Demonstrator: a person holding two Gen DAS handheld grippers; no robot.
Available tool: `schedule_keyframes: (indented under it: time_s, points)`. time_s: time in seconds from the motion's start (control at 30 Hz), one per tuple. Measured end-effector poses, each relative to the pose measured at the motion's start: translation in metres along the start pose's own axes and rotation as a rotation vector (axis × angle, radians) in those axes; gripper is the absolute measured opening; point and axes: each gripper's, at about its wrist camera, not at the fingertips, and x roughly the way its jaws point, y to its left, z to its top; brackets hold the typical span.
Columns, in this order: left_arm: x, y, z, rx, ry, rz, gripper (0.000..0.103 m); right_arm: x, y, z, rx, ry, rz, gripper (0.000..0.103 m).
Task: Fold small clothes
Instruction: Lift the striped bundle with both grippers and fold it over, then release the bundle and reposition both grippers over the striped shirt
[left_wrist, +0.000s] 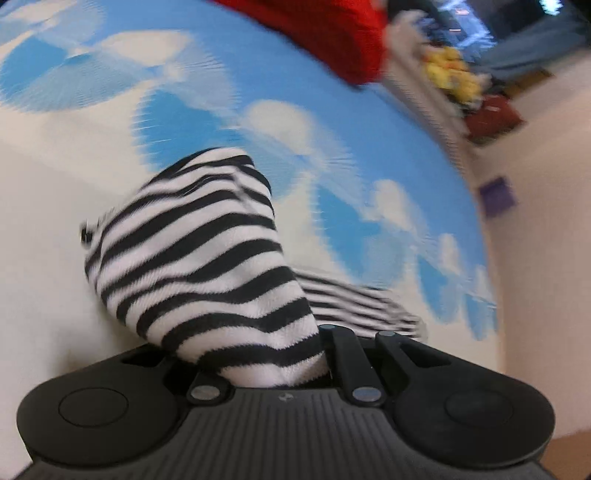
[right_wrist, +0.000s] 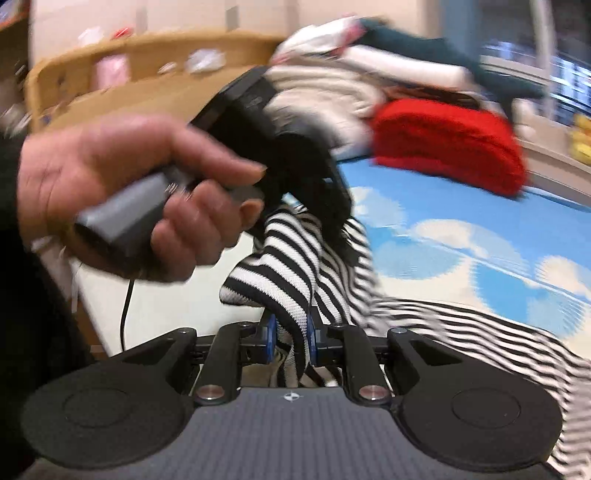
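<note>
A black-and-white striped garment (left_wrist: 199, 266) bulges up over my left gripper (left_wrist: 280, 354), hiding its fingers; the cloth comes out from between them, so the jaws are shut on it. In the right wrist view a person's hand (right_wrist: 110, 177) holds that left gripper (right_wrist: 332, 229) above the bed, with the striped garment (right_wrist: 280, 258) hanging from its tip. My right gripper (right_wrist: 290, 332) is shut on a lower fold of the same garment, pinched between its blue pads (right_wrist: 269, 332). The rest of the cloth trails to the right across the sheet.
The bed has a blue sheet with white clouds (right_wrist: 461, 251). A red knit piece (right_wrist: 450, 144) lies at its far side beside a pile of white and dark clothes (right_wrist: 332, 85). A wooden headboard (right_wrist: 147, 48) stands behind. The red knit (left_wrist: 332, 37) also shows in the left wrist view.
</note>
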Motion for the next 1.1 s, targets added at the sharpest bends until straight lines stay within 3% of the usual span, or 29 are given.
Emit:
schedule_keyframes:
  time_s: [0.1,0.17,0.2,0.23,0.27,0.37,0.43,0.53,0.57,0.63,0.67,0.77,0.83,0.93,0.97,1.0,1.03,1.1]
  points:
    - [0.012,-0.064,-0.012,0.14,-0.033,-0.15,0.014,-0.041,-0.043,-0.009,0.101,-0.07,-0.126,0.015]
    - [0.02,-0.104,-0.023,0.243,-0.036,-0.233,0.032,-0.07,-0.07,-0.018,0.173,-0.113,-0.24,0.014]
    - [0.023,-0.119,-0.03,0.279,-0.042,-0.268,0.048,-0.078,-0.085,-0.025,0.218,-0.102,-0.3,0.014]
    - [0.025,-0.129,-0.035,0.303,-0.05,-0.294,0.064,-0.083,-0.105,-0.035,0.294,-0.06,-0.362,0.01]
    - [0.025,-0.136,-0.04,0.318,-0.063,-0.307,0.068,-0.082,-0.125,-0.047,0.386,0.001,-0.402,0.009]
    - [0.029,-0.145,-0.048,0.365,-0.074,-0.269,0.068,-0.071,-0.181,-0.096,0.698,0.22,-0.468,0.002]
    - [0.037,-0.144,-0.052,0.397,-0.041,-0.221,0.063,-0.068,-0.201,-0.12,0.834,0.266,-0.48,0.005]
    - [0.048,-0.134,-0.055,0.464,0.035,-0.113,0.053,-0.066,-0.211,-0.124,0.897,0.239,-0.386,0.008]
    - [0.051,-0.127,-0.058,0.492,0.067,-0.075,0.05,-0.064,-0.211,-0.12,0.893,0.221,-0.361,0.014]
    - [0.057,-0.12,-0.062,0.522,0.112,-0.029,0.047,-0.071,-0.22,-0.125,0.91,0.168,-0.359,0.053]
    - [0.059,-0.115,-0.063,0.531,0.131,-0.018,0.047,-0.069,-0.222,-0.123,0.933,0.144,-0.357,0.058]
    - [0.059,-0.104,-0.069,0.558,0.164,0.001,0.047,-0.06,-0.235,-0.119,1.02,0.111,-0.318,0.059]
    - [0.057,-0.099,-0.075,0.582,0.178,0.006,0.047,-0.043,-0.243,-0.117,1.056,0.145,-0.303,0.061]
    - [0.054,-0.096,-0.08,0.623,0.188,0.024,0.047,-0.028,-0.242,-0.116,1.058,0.166,-0.286,0.058]
    - [0.053,-0.094,-0.082,0.636,0.189,0.026,0.047,-0.024,-0.24,-0.112,1.025,0.166,-0.283,0.05]
    - [0.048,-0.094,-0.083,0.645,0.189,0.025,0.047,-0.022,-0.234,-0.104,0.959,0.156,-0.285,0.025]
    - [0.047,-0.093,-0.084,0.654,0.189,0.023,0.047,-0.024,-0.227,-0.094,0.89,0.137,-0.302,0.018]
    - [0.043,-0.094,-0.084,0.665,0.184,0.013,0.047,-0.041,-0.213,-0.072,0.774,0.044,-0.3,0.014]
